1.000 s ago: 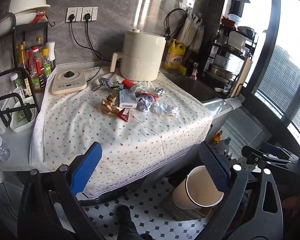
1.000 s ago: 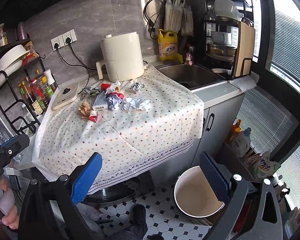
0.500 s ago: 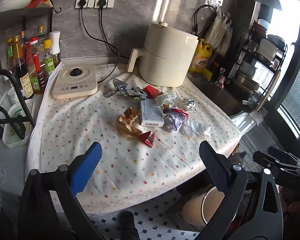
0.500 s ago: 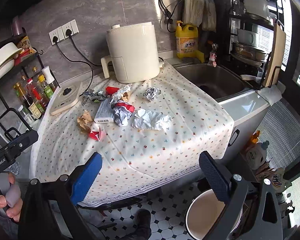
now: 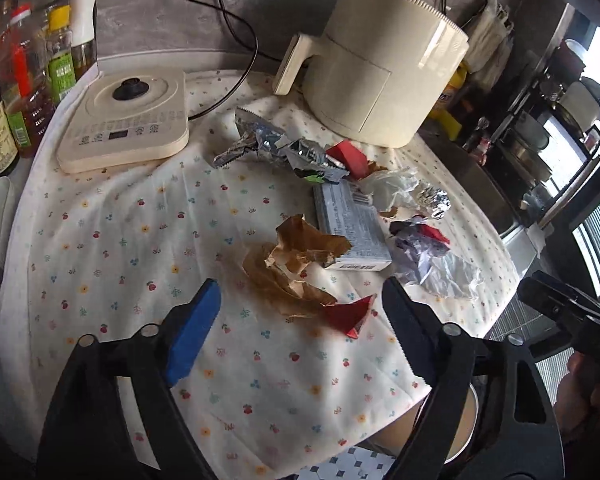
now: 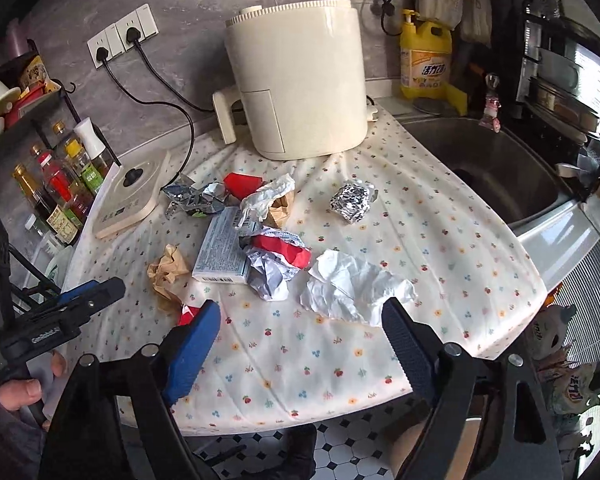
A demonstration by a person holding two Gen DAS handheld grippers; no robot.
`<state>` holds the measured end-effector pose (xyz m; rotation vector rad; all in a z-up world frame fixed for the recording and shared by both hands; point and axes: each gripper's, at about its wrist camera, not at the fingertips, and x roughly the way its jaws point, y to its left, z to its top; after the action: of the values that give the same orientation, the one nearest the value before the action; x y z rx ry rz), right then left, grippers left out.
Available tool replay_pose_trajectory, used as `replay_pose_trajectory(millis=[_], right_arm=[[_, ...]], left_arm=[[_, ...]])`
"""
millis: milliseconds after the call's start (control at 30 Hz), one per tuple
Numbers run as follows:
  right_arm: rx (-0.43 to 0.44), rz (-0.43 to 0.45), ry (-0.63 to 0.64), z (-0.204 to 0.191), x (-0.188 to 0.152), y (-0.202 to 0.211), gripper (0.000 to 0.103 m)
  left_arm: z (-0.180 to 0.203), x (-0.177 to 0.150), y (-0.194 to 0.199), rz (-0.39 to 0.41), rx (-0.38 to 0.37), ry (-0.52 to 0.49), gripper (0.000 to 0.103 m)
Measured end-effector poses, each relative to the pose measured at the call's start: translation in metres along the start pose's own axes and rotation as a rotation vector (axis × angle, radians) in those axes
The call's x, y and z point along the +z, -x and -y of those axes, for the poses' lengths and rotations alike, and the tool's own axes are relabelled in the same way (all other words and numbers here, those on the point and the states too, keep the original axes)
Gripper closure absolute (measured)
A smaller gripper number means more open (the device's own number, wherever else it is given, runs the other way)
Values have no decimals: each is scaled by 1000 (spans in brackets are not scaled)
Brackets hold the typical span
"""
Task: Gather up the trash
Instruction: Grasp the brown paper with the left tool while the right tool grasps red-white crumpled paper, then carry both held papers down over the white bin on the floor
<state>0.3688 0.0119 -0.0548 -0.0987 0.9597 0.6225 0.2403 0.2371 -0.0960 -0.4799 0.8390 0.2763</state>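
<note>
- Flowered cloth (image 6: pixel 380 352) covers the counter, and the trash lies in a loose heap around its middle, in front of the cream air fryer (image 6: pixel 300 80) that stands at the back edge.
- Left gripper (image 5: pixel 300 320) hangs over the front part of the cloth; its jaws have just been closing a little but stand apart with nothing pressed between them. Crumpled brown paper (image 5: pixel 292 268) and a red wrapper scrap (image 5: pixel 350 314) lie on the cloth between and just ahead of the fingertips.
- Right gripper (image 6: pixel 300 328) hovers near the front edge, also just narrowed, jaws apart and empty. Crumpled white paper (image 6: pixel 352 284) lies just ahead of its right finger.
- Behind these, a flat grey box (image 6: pixel 224 248) lies in the middle of the heap, touching a crushed red-and-white wrapper (image 6: pixel 278 256).
- Silver foil ball (image 6: pixel 352 202) sits apart, toward the sink-side edge.
- Torn silver packet (image 5: pixel 276 148) and a red piece (image 5: pixel 350 156) lie nearer the back, just beside the air fryer.
- Cream induction hob (image 5: pixel 128 116) occupies the back left corner, bottles (image 5: pixel 28 76) beside it off the cloth.
- Sink (image 6: pixel 496 176) lies past the right edge.
</note>
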Motion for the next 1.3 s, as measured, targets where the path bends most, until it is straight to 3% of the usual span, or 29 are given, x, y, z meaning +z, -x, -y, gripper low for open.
replay_pose_trajectory(millis=[267,333,400,567,800,867,900,1000,1300], right_arm=[[9,-86,34,-13,18,-49,33],[4,-100,38,-15,23,-60,33],[-7,-109,41,-17,28,-70,33],[-26,-136,48,-20,37,-95,33],[-73,-184,89,-22,40,-124,34],[-41,-197,111,-25,40,-128,54],[-35,-193,126,-28,40,-126,59],[-21,-163,156,-32,41,-116,68],[102,-29,184,-27,30,-48,70]], left_arm=[[-21,10,-56,-91,-26,28,45],[-25,11,-67,-121,-35,31,55],[-29,13,-74,-139,-45,41,71],[-38,21,-69,-114,-37,34,87],[-59,25,-46,-54,-31,68,88],[-62,26,-40,-37,-24,74,88],[-62,25,-37,-27,-21,77,88],[-64,23,-27,0,-21,93,88],[-34,7,8,81,13,90,88]])
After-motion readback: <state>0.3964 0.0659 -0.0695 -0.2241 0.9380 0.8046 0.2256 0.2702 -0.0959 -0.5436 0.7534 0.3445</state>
